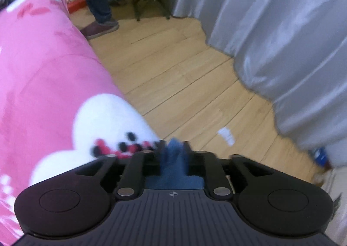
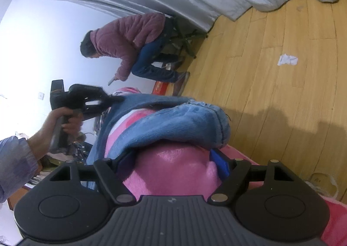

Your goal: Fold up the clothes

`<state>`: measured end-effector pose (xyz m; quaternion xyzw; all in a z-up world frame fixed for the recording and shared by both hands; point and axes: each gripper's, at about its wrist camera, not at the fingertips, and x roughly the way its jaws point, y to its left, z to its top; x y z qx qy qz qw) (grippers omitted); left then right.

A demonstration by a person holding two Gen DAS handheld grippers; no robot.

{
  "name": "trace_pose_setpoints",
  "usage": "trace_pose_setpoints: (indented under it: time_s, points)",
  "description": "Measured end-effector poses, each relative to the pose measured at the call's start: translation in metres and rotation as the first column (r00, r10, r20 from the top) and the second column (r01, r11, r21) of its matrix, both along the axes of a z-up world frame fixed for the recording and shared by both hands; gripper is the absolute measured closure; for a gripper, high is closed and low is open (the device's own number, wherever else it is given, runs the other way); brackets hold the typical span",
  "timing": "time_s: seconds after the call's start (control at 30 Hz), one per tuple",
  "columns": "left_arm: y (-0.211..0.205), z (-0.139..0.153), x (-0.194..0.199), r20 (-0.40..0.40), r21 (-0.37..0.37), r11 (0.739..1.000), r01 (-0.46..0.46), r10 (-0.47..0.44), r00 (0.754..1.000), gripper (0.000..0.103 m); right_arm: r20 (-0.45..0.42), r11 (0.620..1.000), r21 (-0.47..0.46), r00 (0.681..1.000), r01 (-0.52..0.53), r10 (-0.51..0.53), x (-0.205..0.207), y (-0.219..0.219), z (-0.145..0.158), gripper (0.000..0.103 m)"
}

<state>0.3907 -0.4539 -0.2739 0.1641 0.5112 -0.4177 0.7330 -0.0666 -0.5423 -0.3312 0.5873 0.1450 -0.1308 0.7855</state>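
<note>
Pinching blue jeans (image 2: 173,120), the left gripper (image 1: 173,148) has its fingers closed on the cloth over a pink blanket (image 1: 47,85). The right gripper (image 2: 173,159) has fingers spread, around nothing. Beyond, a person (image 2: 130,44) sits by a curtain (image 1: 271,28).

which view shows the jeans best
The right wrist view: the jeans drape across the pink blanket, with the left gripper at one end. The left wrist view shows only a blue scrap between that gripper's fingers.
</note>
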Motion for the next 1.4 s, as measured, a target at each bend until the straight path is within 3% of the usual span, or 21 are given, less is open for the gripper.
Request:
trace_pose_setpoints:
  time_s: [0.13, 0.2, 0.27, 0.33, 0.4, 0.5, 0.6, 0.67, 0.73, 0.87, 1.0, 1.13, 1.23, 1.27, 1.33, 1.37, 1.4]
  points:
    - [0.022, 0.048, -0.008, 0.051, -0.081, 0.997, 0.007, -0.003, 0.999, 0.073, 0.017, 0.998, 0.054, 1.000, 0.007, -0.008, -0.001, -0.005, -0.005, 0.024]
    - [0.051, 0.083, -0.012, 0.056, -0.114, 0.993, -0.020, 0.026, 0.998, 0.073, -0.004, 1.000, -0.013, 1.000, 0.009, -0.009, 0.000, 0.000, 0.002, 0.024]
    - [0.090, 0.116, -0.020, 0.119, -0.112, 0.992, -0.054, 0.067, 0.991, 0.073, -0.018, 0.999, -0.048, 1.000, 0.001, -0.002, 0.002, 0.002, 0.007, 0.024]
    - [0.139, 0.146, -0.030, 0.201, -0.068, 0.992, -0.106, 0.118, 0.972, 0.073, -0.005, 1.000, -0.001, 1.000, 0.004, -0.004, 0.001, -0.002, 0.002, 0.024]
    - [0.197, 0.170, -0.042, 0.314, 0.027, 0.982, -0.188, 0.170, 0.934, 0.073, 0.002, 1.000, 0.030, 1.000, 0.004, -0.004, 0.000, -0.005, 0.000, 0.024]
    - [0.294, 0.189, -0.065, 0.439, 0.152, 0.933, -0.326, 0.232, 0.868, 0.073, 0.013, 0.997, 0.079, 1.000, 0.000, -0.001, -0.001, -0.009, -0.003, 0.024]
    - [0.391, 0.189, -0.087, 0.450, 0.175, 0.861, -0.478, 0.362, 0.817, 0.073, 0.024, 0.977, 0.213, 1.000, 0.005, -0.011, -0.006, -0.020, -0.012, 0.024]
    - [0.447, 0.182, -0.094, 0.439, 0.164, 0.815, -0.555, 0.444, 0.781, 0.072, -0.010, 0.979, 0.202, 1.000, 0.011, -0.009, -0.011, -0.022, -0.002, 0.024]
    - [0.495, 0.171, -0.094, 0.436, 0.143, 0.778, -0.612, 0.505, 0.745, 0.071, -0.038, 0.993, 0.117, 0.999, 0.002, 0.002, -0.015, -0.018, 0.018, 0.025]
    - [0.561, 0.153, -0.067, 0.377, 0.045, 0.740, -0.671, 0.610, 0.697, 0.060, -0.021, 0.985, -0.127, 0.993, -0.114, 0.112, 0.000, 0.004, 0.090, 0.025]
    - [0.591, 0.132, -0.024, 0.396, -0.022, 0.702, -0.712, 0.660, 0.639, 0.052, 0.007, 0.882, -0.372, 0.949, -0.291, 0.316, 0.070, 0.066, 0.152, 0.025]
    - [0.619, 0.107, 0.015, 0.298, -0.096, 0.633, -0.768, 0.755, 0.585, 0.050, -0.067, 0.769, -0.464, 0.884, -0.439, 0.463, 0.134, 0.122, 0.166, 0.025]
    - [0.625, 0.105, 0.024, 0.277, -0.202, 0.626, -0.754, 0.774, 0.569, 0.051, -0.127, 0.716, -0.520, 0.871, -0.467, 0.475, 0.156, 0.144, 0.160, 0.025]
    - [0.624, 0.105, 0.028, 0.276, -0.203, 0.626, -0.753, 0.775, 0.569, 0.051, -0.143, 0.700, -0.533, 0.865, -0.476, 0.480, 0.163, 0.149, 0.158, 0.025]
    - [0.625, 0.108, 0.031, 0.259, -0.227, 0.627, -0.745, 0.777, 0.574, 0.051, -0.173, 0.704, -0.511, 0.861, -0.493, 0.478, 0.178, 0.151, 0.149, 0.025]
    - [0.627, 0.108, 0.034, 0.216, -0.246, 0.629, -0.737, 0.777, 0.591, 0.053, -0.183, 0.713, -0.497, 0.863, -0.495, 0.472, 0.184, 0.151, 0.145, 0.025]
    - [0.630, 0.107, 0.038, 0.163, -0.263, 0.637, -0.724, 0.769, 0.618, 0.080, -0.197, 0.713, -0.491, 0.861, -0.501, 0.469, 0.188, 0.152, 0.141, 0.025]
